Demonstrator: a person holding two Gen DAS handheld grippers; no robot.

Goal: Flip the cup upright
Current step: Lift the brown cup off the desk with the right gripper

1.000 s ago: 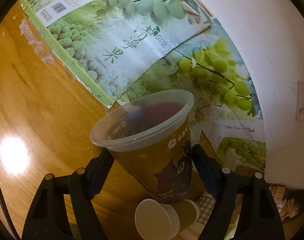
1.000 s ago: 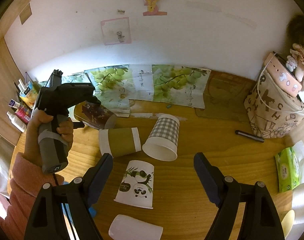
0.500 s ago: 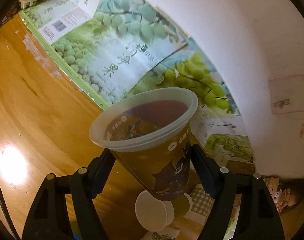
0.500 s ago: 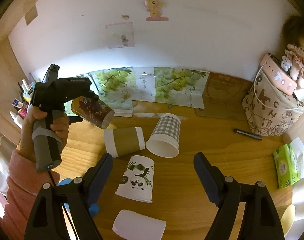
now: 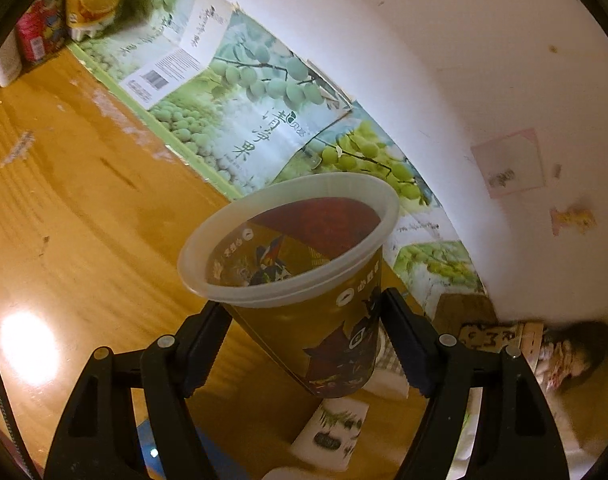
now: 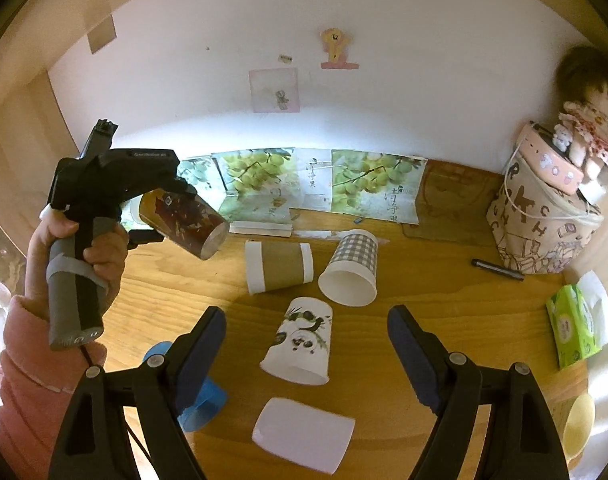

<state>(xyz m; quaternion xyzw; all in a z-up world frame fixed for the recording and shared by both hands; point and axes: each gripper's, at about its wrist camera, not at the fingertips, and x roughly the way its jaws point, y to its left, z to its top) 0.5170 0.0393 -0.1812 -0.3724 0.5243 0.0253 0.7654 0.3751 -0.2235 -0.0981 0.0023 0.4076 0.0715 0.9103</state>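
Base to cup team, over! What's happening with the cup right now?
Left gripper shut on printed plastic cup, held tilted above the table. Right gripper open, empty. Brown-sleeve cup and panda cup lie below.

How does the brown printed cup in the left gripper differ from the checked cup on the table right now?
The brown printed cup is clamped in the left gripper and held off the table; the checked cup lies free on the wood. The brown printed cup is dark, with a translucent rim; the checked cup is grey plaid with a white inside. Neither cup stands upright.
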